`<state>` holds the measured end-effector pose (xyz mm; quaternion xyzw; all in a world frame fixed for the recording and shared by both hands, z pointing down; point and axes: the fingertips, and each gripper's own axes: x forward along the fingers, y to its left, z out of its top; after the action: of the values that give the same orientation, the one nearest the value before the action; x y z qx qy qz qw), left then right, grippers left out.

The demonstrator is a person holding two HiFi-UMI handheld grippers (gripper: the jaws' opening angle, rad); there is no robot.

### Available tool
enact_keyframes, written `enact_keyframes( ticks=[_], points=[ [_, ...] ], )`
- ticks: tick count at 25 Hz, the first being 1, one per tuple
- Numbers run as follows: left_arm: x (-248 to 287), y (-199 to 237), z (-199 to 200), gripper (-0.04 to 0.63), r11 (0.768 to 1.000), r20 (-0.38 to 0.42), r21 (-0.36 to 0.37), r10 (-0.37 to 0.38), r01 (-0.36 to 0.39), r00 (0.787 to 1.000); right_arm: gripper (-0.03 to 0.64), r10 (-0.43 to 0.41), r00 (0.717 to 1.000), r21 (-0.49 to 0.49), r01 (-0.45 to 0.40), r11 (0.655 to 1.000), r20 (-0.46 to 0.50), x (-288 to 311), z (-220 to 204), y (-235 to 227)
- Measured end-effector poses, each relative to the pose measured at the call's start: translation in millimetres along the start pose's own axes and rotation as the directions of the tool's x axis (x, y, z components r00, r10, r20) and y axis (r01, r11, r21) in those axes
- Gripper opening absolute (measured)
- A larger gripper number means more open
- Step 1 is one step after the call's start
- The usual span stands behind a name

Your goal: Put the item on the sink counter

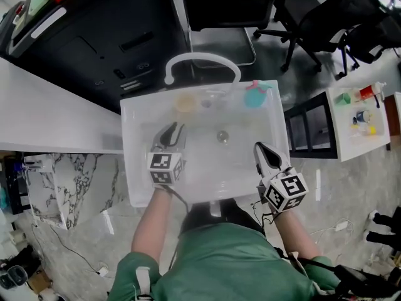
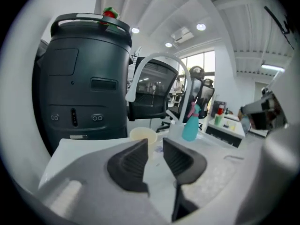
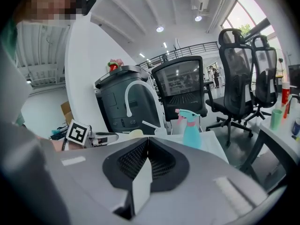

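Fingers (image 2: 131, 165) of left gripper (image 2: 155, 143) apart, nothing btwn, right gripper (image 3: 146, 142) shut, empty, pale yellow plastic cup (image 1: 185, 103) on white sink's (image 1: 130, 144) back ledge, upper centre of frame, near teal spray bottle (image 1: 255, 95), round metal drain (image 1: 222, 137) only in head view

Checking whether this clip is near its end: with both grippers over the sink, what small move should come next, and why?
Probably draw the left gripper back from the sink. Its jaws stand apart, empty; the right gripper is shut and empty; the beige cup and teal spray bottle already stand on the back rim by the faucet, so nothing seems left to carry.
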<state>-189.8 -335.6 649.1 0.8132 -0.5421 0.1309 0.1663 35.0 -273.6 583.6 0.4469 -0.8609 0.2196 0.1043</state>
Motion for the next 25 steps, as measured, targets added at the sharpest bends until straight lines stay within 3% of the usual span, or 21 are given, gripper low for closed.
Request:
enact_keyframes(
  ticks=[5,6,9,13,19,25],
  points=[
    [-36.6,-30.2,40.7,0.041,0.999,0.049,-0.020,-0.036,0.037,0.998,0.002,0.007,0.998,-0.019,-0.006,1.000,0.060,-2.0,27.7,4.8],
    [-44.8,-36.3,49.8,0.001,0.999,0.063,-0.012,-0.046,0.047,0.997,0.002,0.009,0.997,-0.029,-0.007,1.000,0.075,-2.9,34.9,6.4],
    [-65.4,-51.6,77.3,-0.002,0.996,0.086,0.056,-0.068,0.063,0.994,0.002,0.020,0.993,-0.062,-0.012,0.998,0.117,-6.8,57.2,11.1],
    [-87.6,-53.3,119.4,-0.002,0.993,0.140,0.112,-0.050,0.035,0.989,0.002,0.041,0.982,-0.122,-0.018,0.992,0.184,-11.8,89.7,20.7],
    [-119.1,-51.1,165.8,-0.002,0.997,0.215,0.068,0.027,-0.042,0.976,0.002,0.079,0.937,-0.177,-0.018,0.984,0.342,-30.1,143.9,37.9],
    [-141.4,-54.5,196.9,-0.002,0.994,0.293,0.086,0.046,-0.074,0.955,0.002,0.098,0.910,-0.228,-0.005,0.974,0.402,-42.2,178.7,52.1]
  ],
)
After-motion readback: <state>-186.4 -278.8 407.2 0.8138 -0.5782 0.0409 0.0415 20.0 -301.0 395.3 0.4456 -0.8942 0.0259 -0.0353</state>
